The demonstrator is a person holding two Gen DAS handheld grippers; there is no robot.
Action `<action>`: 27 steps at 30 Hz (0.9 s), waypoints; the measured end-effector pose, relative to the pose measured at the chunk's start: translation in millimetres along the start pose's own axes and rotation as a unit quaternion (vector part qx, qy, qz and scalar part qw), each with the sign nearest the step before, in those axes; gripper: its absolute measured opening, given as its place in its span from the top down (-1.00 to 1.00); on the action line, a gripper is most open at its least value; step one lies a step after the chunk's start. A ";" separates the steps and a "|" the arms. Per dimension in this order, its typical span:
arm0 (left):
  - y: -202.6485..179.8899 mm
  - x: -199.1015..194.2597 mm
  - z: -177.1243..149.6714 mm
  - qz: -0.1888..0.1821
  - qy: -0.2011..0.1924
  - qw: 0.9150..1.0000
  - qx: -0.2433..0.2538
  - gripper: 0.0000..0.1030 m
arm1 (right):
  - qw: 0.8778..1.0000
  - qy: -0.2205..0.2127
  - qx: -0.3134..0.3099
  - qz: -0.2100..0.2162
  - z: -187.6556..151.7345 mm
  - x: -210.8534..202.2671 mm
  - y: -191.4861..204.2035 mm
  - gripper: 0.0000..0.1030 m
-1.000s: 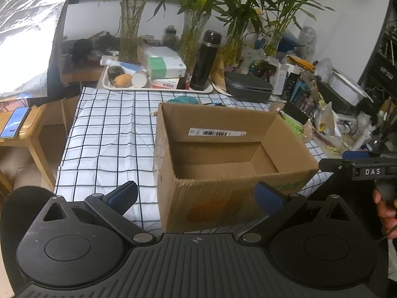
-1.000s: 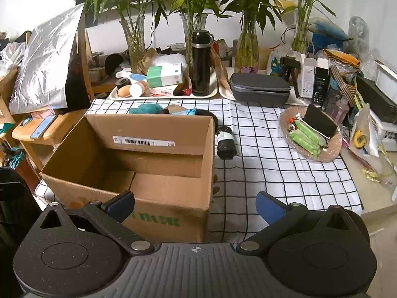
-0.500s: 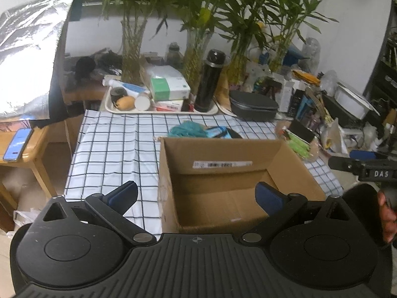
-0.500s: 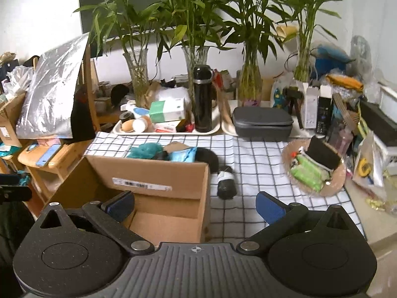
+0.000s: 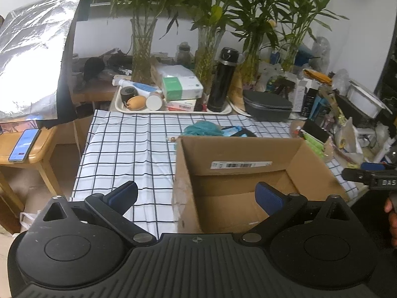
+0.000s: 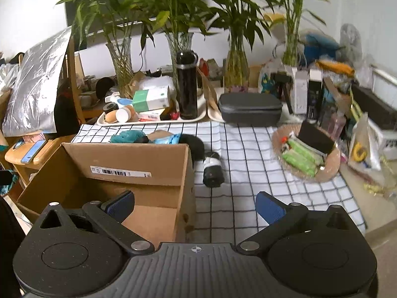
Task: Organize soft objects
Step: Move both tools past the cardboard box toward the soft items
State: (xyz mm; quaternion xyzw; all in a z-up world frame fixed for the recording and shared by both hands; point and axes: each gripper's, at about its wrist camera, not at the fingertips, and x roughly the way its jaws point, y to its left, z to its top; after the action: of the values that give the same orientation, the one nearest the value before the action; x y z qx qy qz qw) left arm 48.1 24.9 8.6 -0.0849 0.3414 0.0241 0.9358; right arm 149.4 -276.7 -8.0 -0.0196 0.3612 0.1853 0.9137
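An open, empty cardboard box [image 5: 238, 154] [image 6: 139, 157] stands on the checked tablecloth. Behind it lie soft things: a teal fluffy item [image 5: 202, 128] [image 6: 129, 136], a light blue item [image 6: 170, 139] and a black fuzzy item [image 6: 194, 146]. A rolled black item with a white band [image 6: 213, 168] lies right of the box. My left gripper [image 5: 196, 196] is open and empty, above the box's near left corner. My right gripper [image 6: 194, 204] is open and empty, above the box's near right corner; it also shows at the right edge of the left wrist view [image 5: 372, 173].
A tray [image 6: 148, 120] with a black bottle [image 6: 186, 85], boxes and cups stands at the back, by a grey case [image 6: 249, 109] and vases of bamboo. A woven basket [image 6: 307, 156] of green packets sits right. A wooden side table with a phone [image 5: 23, 144] stands left.
Both grippers have risen and pulled back, so the box looks lower and the soft items behind it have come into view. Both stay open and empty.
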 end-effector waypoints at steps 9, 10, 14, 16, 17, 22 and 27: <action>-0.5 14.6 4.4 -0.013 0.002 1.000 0.024 -1.00 | 1.000 0.001 -0.025 0.017 2.9 4.5 2.7 -1.00; -0.9 17.0 5.5 -0.016 0.005 0.999 0.027 -1.00 | 0.999 0.000 -0.028 0.022 3.7 5.0 2.7 -1.00; -2.4 24.4 10.0 -0.028 0.009 0.999 0.035 -1.00 | 0.999 0.007 -0.033 0.032 9.8 10.6 0.8 -1.00; -2.1 27.8 12.7 -0.035 0.010 0.999 0.039 -1.00 | 0.999 0.007 -0.032 0.032 12.5 14.1 -1.2 -1.00; -1.9 29.5 13.3 -0.038 0.010 0.998 0.038 -1.00 | 0.999 0.009 -0.030 0.032 14.1 16.4 -2.8 -1.00; 1.4 38.2 20.3 -0.047 0.007 0.998 0.038 -1.00 | 0.999 0.019 -0.003 0.041 21.5 30.6 -13.2 -1.00; 8.1 48.3 28.5 -0.053 0.008 0.998 0.029 -1.00 | 0.999 0.023 0.010 0.042 29.5 47.1 -20.8 -1.00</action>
State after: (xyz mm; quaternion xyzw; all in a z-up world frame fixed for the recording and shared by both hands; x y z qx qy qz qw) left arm 102.3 37.2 -2.3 -0.0759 0.3442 -0.0361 0.9351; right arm 207.5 -275.8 -19.7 0.0004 0.3843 0.2192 0.8968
